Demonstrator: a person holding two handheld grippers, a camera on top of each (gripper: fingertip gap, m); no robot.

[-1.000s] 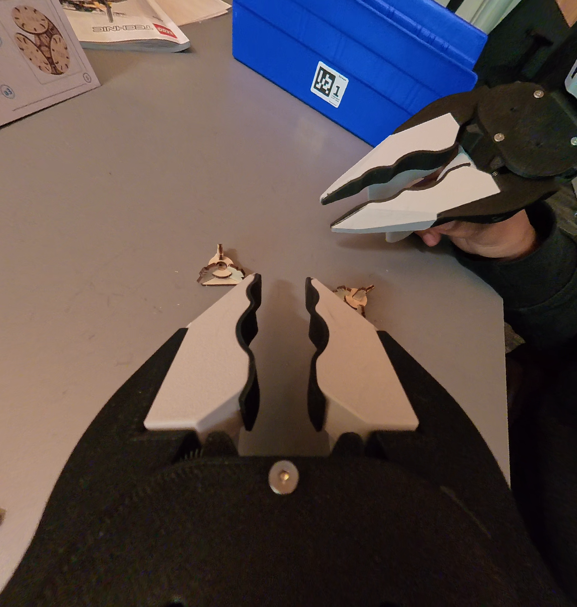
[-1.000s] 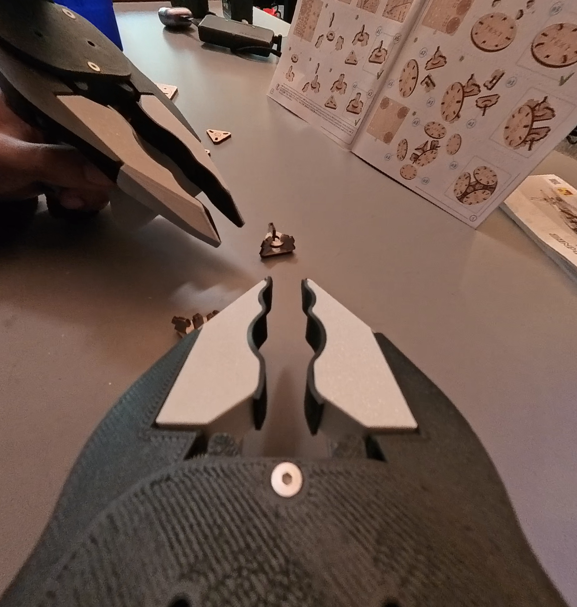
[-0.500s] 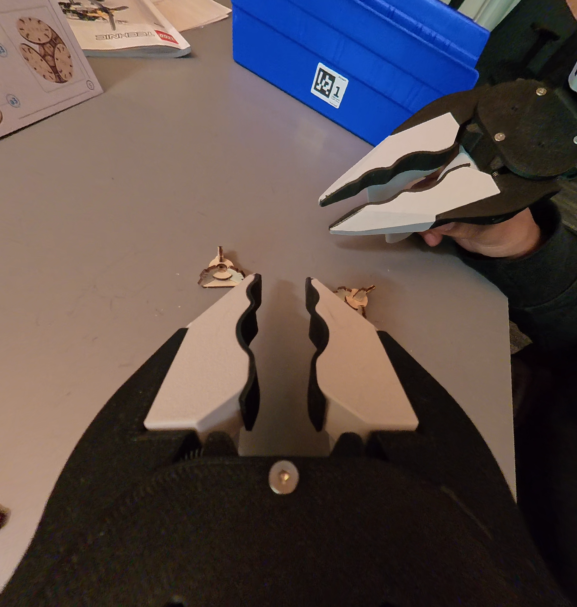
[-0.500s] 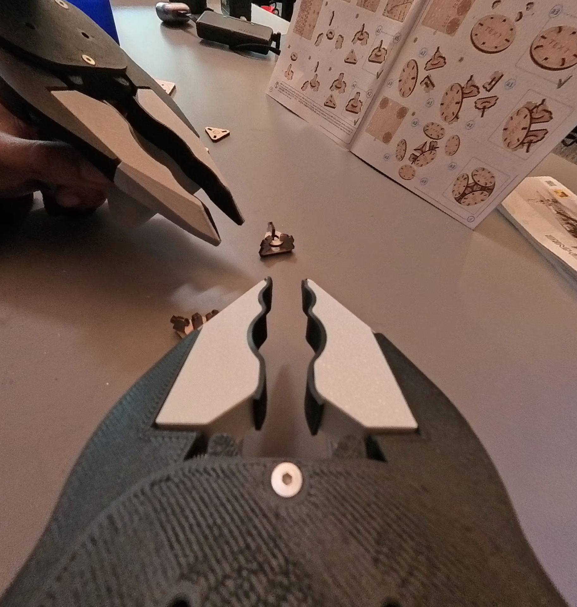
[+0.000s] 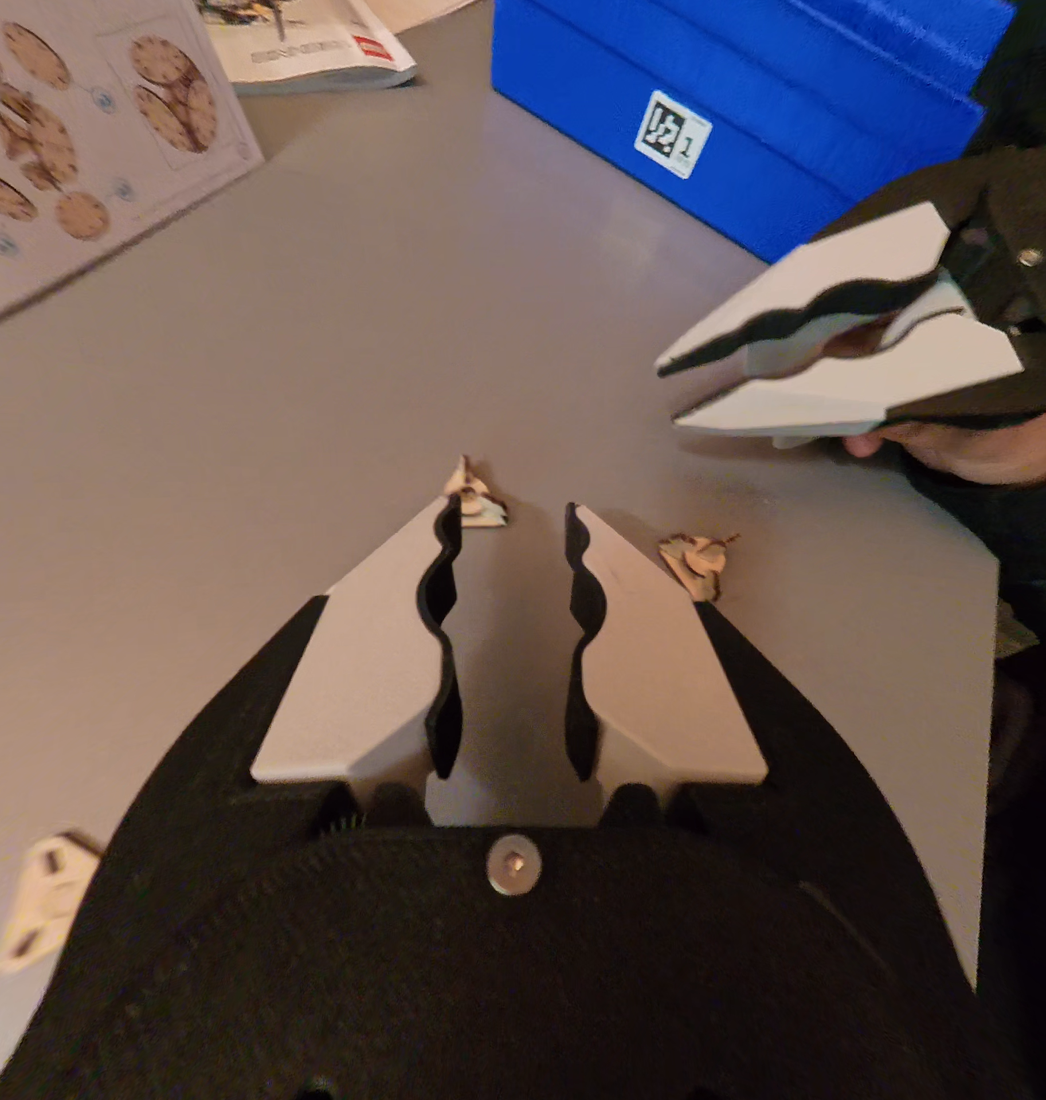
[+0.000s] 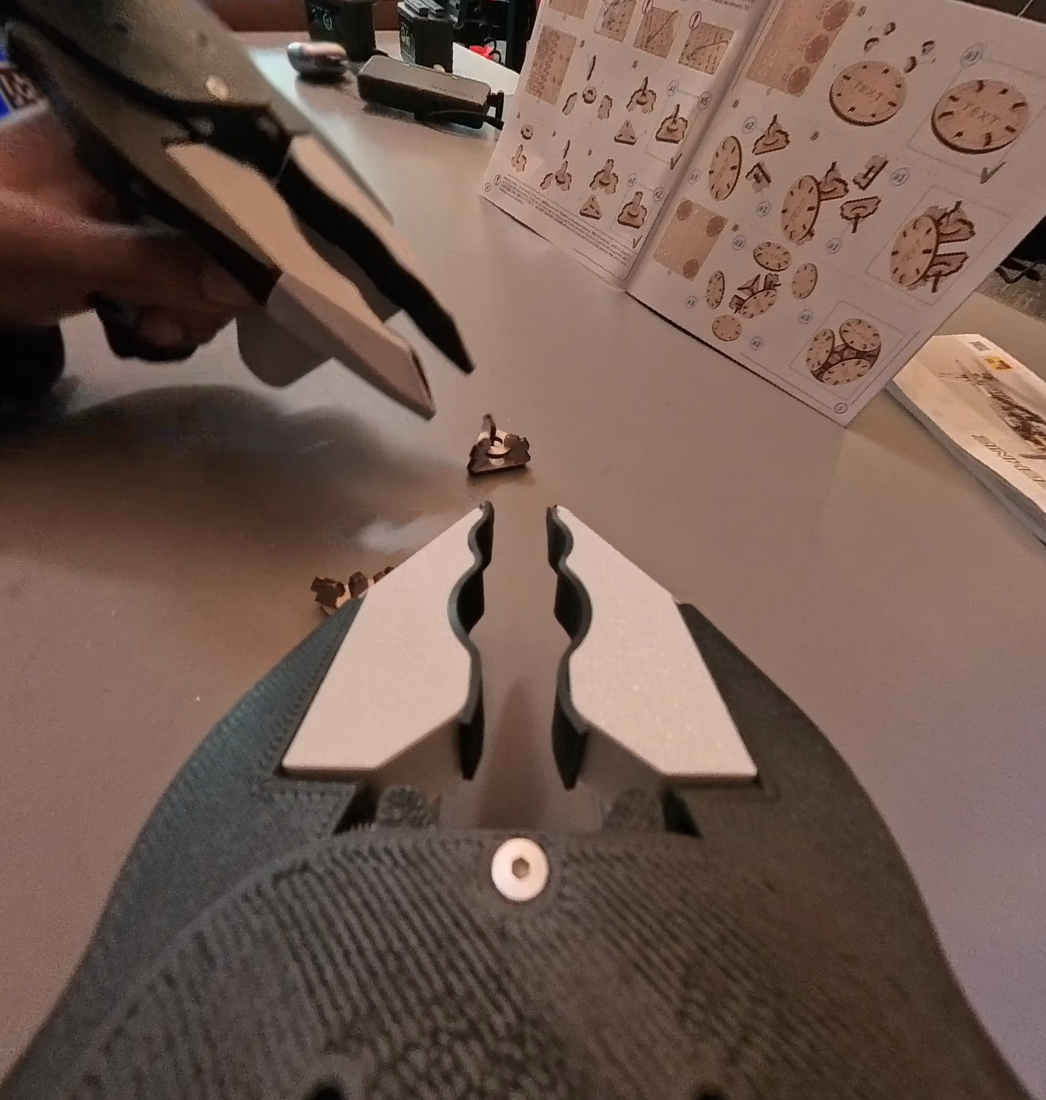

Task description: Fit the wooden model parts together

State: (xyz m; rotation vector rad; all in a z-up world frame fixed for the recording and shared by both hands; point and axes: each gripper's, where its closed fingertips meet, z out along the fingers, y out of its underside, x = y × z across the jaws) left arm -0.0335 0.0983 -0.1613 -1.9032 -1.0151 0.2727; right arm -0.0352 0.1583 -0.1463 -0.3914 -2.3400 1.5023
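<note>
Left hand-held gripper [image 5: 511,509] parted wide, empty, beside small triangular wooden pegged piece [image 5: 475,497] on grey surface [image 5: 330,369]; right hand-held gripper [image 6: 519,515] narrow, empty. Risk: fingertip [image 5: 443,518] nudging piece away.

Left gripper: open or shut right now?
Open. The left gripper shows bare grey table between its fingers, nothing held; a small wooden piece lies just past one tip.

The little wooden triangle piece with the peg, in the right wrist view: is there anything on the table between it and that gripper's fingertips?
No. Between the right gripper and the wooden triangle piece only bare grey table shows.
</note>
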